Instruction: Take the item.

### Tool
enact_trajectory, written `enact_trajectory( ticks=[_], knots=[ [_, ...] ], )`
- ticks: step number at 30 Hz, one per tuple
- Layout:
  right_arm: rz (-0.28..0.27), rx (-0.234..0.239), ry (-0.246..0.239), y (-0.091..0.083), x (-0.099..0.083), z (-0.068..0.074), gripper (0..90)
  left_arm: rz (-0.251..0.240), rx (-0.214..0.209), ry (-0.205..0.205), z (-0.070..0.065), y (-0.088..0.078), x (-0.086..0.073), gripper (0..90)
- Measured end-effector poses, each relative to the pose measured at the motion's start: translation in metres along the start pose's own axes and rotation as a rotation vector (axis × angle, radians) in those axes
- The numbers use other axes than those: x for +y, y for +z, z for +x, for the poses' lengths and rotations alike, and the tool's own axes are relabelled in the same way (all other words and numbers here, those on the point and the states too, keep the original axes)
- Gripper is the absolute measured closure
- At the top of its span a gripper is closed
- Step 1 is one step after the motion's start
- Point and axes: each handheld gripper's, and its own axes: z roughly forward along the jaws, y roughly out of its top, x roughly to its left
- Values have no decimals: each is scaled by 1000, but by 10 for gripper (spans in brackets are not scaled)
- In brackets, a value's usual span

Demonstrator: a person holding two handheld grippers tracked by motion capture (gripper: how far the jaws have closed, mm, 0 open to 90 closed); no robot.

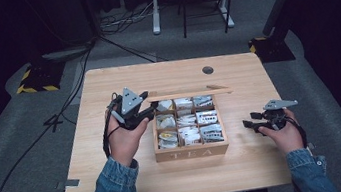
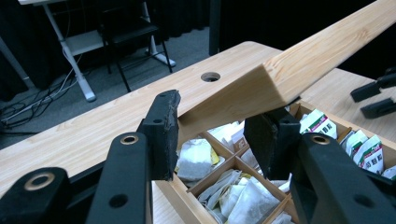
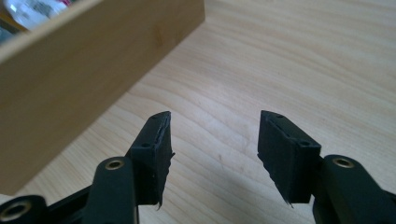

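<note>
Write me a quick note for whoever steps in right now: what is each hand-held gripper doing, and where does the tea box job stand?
Left hand-held gripper: jaws open, straddling the lid corner; whether they touch it is unclear.
Right hand-held gripper: open, holding nothing, low over the table beside the tea box.
Done: the lid is raised, the tea bags exposed.
Left: probably close the lid or take out a bag; which one is not clear.
</note>
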Motion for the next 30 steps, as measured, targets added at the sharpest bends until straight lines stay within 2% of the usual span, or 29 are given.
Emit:
enact_trajectory(
  ticks=[3, 5, 10, 19, 24, 27, 28, 30],
  knots=[
    [-32, 11, -1, -8, 8, 2, 456, 15, 7, -2, -1, 0, 2, 556],
    [-25, 28, 15, -13, 13, 4, 459, 28, 4, -7, 0, 0, 3, 553],
    [-27, 39, 2, -18, 23, 9, 464, 42, 0, -23, 0, 1, 5, 545],
    [-41, 68, 12, -26, 45, 23, 506, 50, 6, -10, -1, 1, 5, 546],
    [-35, 87, -15, -31, 60, 37, 515, 62, -6, 10, -1, 0, 4, 544],
    [-32, 96, -20, -31, 63, 41, 516, 59, -8, 12, -1, 0, 4, 543],
    [-25, 109, -38, -30, 65, 48, 518, 59, -10, 13, -1, 0, 4, 542],
    [-14, 120, -55, -29, 65, 54, 521, 63, -9, 20, -1, 0, 4, 542]
  ],
)
